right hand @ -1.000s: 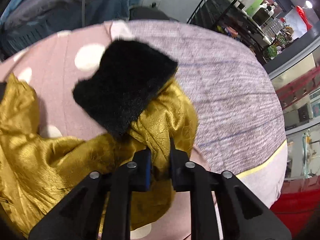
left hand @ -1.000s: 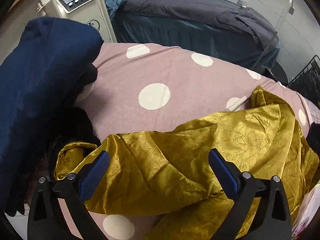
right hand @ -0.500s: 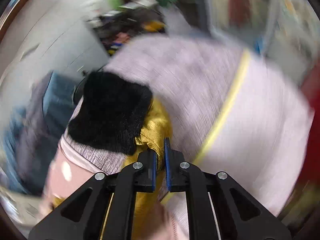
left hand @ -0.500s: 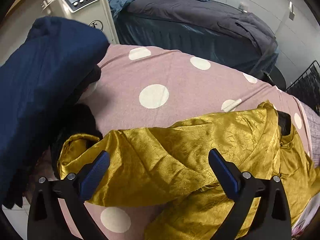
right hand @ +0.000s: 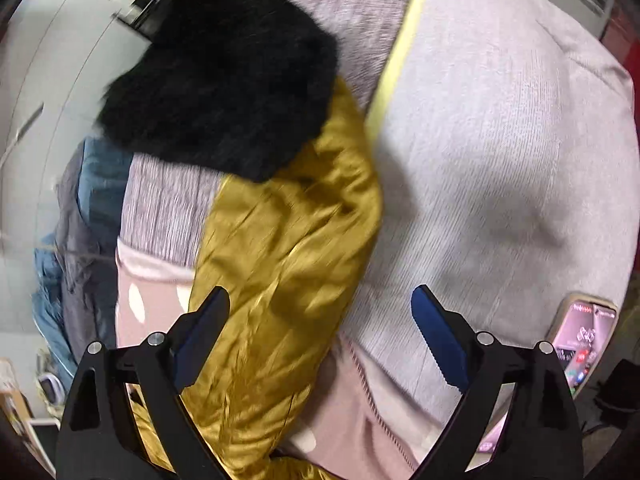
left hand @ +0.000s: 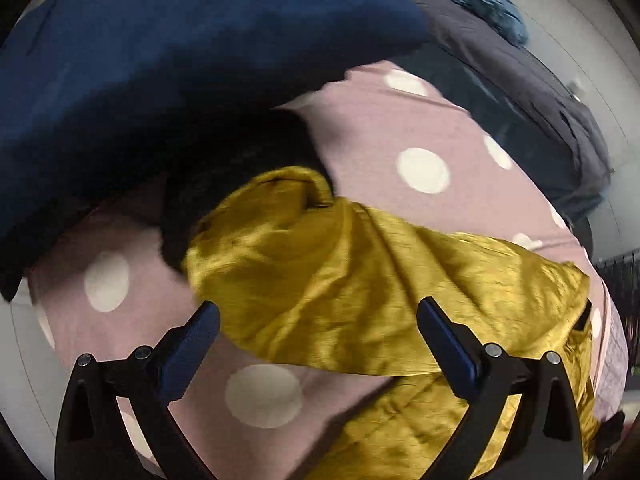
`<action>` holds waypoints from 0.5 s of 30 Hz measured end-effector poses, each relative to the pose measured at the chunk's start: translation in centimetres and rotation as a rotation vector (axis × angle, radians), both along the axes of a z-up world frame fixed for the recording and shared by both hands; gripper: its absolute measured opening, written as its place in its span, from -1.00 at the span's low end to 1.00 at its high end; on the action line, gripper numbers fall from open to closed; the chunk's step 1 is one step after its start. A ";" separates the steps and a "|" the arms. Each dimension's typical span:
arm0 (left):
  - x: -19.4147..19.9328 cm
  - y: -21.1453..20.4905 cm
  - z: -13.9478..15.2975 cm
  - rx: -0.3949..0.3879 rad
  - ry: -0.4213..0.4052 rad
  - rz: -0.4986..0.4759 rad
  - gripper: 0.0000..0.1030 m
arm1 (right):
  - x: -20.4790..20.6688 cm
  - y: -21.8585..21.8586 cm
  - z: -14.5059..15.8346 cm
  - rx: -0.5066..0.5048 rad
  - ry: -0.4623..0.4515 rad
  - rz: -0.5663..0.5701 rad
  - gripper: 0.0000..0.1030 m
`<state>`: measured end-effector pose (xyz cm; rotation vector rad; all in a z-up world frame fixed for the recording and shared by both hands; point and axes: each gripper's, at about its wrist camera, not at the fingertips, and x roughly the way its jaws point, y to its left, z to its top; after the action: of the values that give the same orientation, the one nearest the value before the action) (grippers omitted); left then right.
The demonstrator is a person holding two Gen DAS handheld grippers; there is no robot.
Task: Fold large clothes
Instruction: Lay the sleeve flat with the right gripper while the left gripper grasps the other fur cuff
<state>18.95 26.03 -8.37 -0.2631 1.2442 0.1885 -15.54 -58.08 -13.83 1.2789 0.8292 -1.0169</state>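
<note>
Left gripper spread wide, holding nothing, poised over the gold jacket. Jacket crumpled across the pink dotted sheet, its black fur cuff tucked under a dark blue garment at upper left. Behind, a bed with grey and blue bedding.

Right gripper likewise spread wide, gripping nothing. Between and ahead of its fingers, a gold jacket sleeve running up to a black fur cuff, lying on a grey blanket with a yellow stripe. Phone lit up at lower right, on the blanket's edge. Both views blurred.
</note>
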 end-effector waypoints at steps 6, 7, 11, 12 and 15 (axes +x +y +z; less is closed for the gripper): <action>-1.0 6.4 -0.1 0.048 -0.020 0.148 0.87 | 5.4 5.4 1.1 0.007 0.052 0.167 0.77; -1.0 7.3 -0.1 0.045 -0.029 0.161 0.87 | 6.3 6.4 1.2 0.006 0.061 0.194 0.77; -0.1 8.3 -1.4 -0.070 -0.001 0.153 0.87 | 9.6 10.9 0.7 0.011 0.075 0.327 0.77; 0.5 7.8 -2.1 -0.090 0.017 0.131 0.87 | 10.8 12.3 0.4 0.021 0.075 0.366 0.77; 1.7 6.3 -4.0 -0.061 0.050 0.081 0.87 | 12.2 15.4 0.2 0.034 0.066 0.446 0.77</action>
<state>20.68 32.34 -12.34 -0.3634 1.2911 0.2283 -3.31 -42.63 -13.58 1.0284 1.1262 -0.6906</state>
